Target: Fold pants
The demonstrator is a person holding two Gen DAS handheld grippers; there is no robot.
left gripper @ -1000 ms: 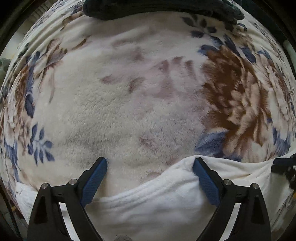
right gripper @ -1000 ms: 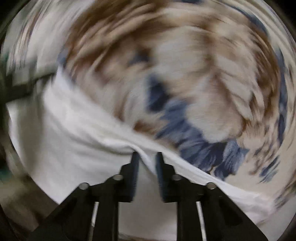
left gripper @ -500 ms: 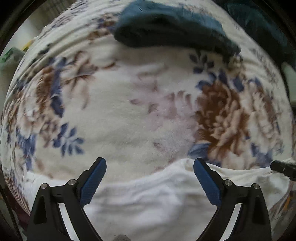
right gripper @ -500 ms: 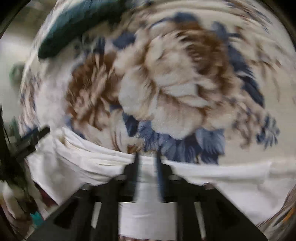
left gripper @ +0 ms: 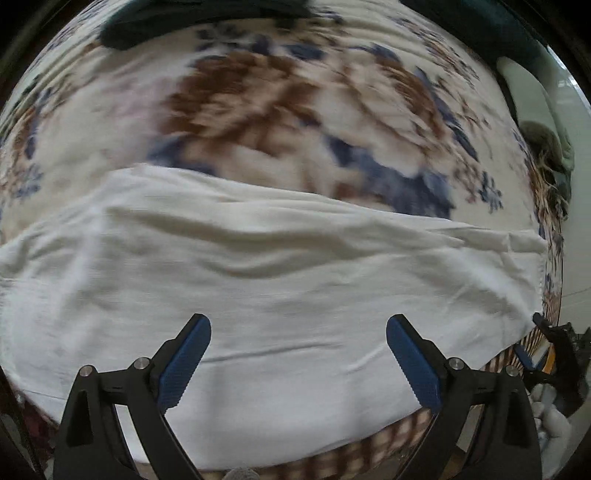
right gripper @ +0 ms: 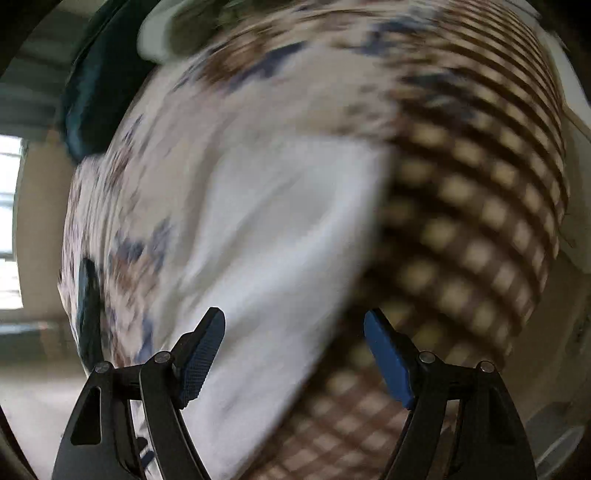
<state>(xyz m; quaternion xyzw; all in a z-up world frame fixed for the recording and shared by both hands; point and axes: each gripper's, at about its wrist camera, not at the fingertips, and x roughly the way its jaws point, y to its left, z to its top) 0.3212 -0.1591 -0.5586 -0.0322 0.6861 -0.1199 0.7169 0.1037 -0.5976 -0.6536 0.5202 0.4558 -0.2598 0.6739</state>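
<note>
White pants (left gripper: 280, 266) lie folded in a wide band across a floral blanket (left gripper: 280, 110) near the bed's front edge. My left gripper (left gripper: 298, 354) is open and empty, with its blue pads above the near part of the pants. My right gripper (right gripper: 294, 354) is open and empty, hovering over the end of the pants (right gripper: 273, 236) in a blurred, tilted view. The right gripper also shows at the right edge of the left wrist view (left gripper: 554, 347), just off the pants' right end.
A brown checked cover (right gripper: 461, 229) hangs over the bed's edge beside the pants. Dark teal cloth (left gripper: 199, 18) lies at the far side of the blanket. A brownish heap (left gripper: 546, 144) sits at the far right beyond the bed.
My right gripper has opened and let go of the pants, then swung away to their end. My left gripper has pulled back, so more of the pants shows.
</note>
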